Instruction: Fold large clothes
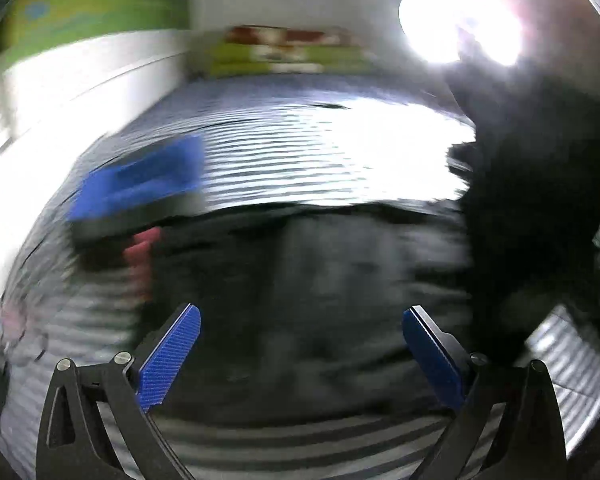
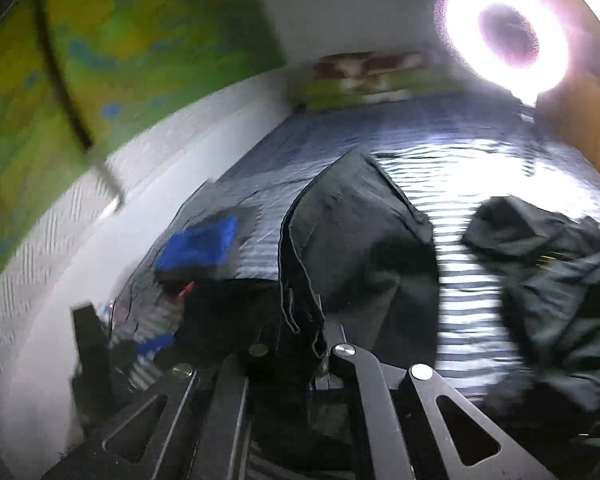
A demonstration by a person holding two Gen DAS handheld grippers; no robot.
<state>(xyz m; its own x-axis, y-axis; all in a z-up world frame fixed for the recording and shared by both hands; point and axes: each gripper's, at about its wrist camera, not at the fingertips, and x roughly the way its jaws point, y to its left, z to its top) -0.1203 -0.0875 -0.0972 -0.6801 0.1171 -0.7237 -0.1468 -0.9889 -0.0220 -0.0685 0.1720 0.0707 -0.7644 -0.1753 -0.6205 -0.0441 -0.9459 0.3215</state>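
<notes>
Dark garment (image 2: 360, 240) on striped bed (image 2: 480, 168), soft, limp, light, drapes from pinch. Right gripper (image 2: 300, 344) clamped on hem edge. Left gripper (image 1: 300, 356) spread, empty. Judgement: grip seams, corners; thin fabric may slip.

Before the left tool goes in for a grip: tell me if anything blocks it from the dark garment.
Nothing visible does. The left tool is open, and the dark garment lies spread on the striped bed sheet straight ahead between its fingers. The view is blurred.
</notes>
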